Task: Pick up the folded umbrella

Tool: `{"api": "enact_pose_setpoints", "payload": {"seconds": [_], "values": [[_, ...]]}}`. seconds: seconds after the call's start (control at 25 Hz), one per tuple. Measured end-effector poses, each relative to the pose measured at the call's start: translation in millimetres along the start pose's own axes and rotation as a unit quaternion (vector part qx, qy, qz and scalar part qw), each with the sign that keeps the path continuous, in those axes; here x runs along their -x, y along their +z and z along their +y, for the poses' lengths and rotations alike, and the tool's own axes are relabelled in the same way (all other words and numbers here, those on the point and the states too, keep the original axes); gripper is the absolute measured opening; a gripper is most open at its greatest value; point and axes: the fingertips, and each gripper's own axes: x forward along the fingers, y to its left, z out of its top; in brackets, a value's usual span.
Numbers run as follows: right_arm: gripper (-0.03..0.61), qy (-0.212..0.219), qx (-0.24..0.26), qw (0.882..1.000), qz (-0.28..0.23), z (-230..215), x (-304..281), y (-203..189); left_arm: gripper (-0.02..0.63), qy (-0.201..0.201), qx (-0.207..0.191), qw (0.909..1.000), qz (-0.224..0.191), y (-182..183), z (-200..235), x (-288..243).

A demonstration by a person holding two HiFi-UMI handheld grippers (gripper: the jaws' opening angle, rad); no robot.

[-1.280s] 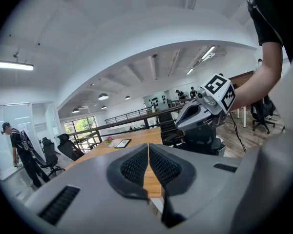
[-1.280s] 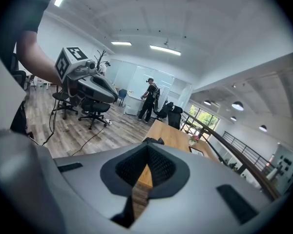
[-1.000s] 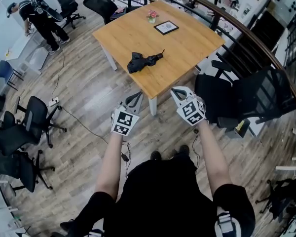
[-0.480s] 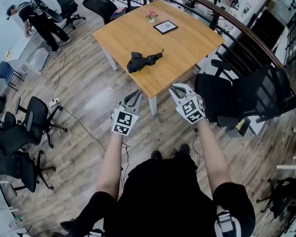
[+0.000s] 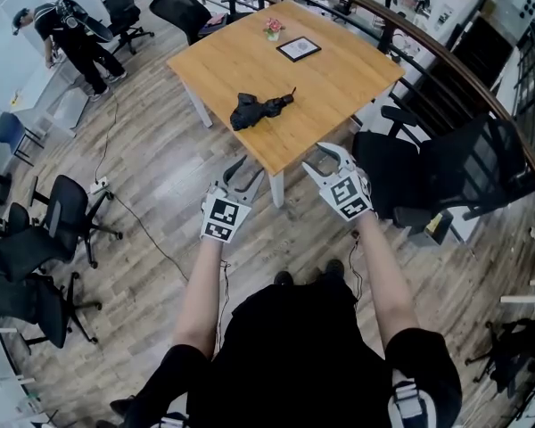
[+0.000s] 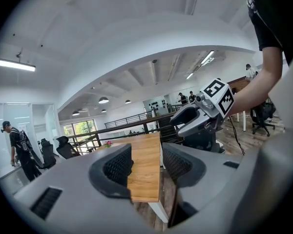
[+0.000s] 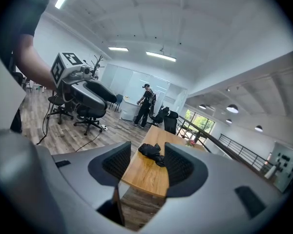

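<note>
item: umbrella [image 5: 260,110], black, folded, lying on the bench [image 5: 339,78] near its front edge, well apart from both grippers.
left gripper [image 5: 247,169]: jaws partly apart, just been opening, nothing between them.
right gripper [image 5: 324,157]: same, empty, sighted on the umbrella.
step: likely approach, reach not yet made.
next: carry a gripper over the bench edge, straddle the umbrella, close.

Wood-plank floor [image 5: 152,176], square wooden table [image 5: 339,78], black office chairs [image 5: 428,172] around.
</note>
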Motion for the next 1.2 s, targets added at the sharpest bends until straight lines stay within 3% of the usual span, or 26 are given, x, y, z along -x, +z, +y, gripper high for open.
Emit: {"api": "enact_pose_setpoints", "payload": {"seconds": [0.36,1.2], "values": [[0.328,-0.004,0.000,1.000,0.007,5.1,-2.9,-5.2,0.268,-0.016,0.006,0.9998,0.005,-7.1,-3.5,1.8],[0.333,0.013,-0.012,0.999,0.028,-1.7,-17.0,-27.3,0.272,-0.041,0.014,0.9986,0.030,-28.6,-3.3,-21.5]]}}
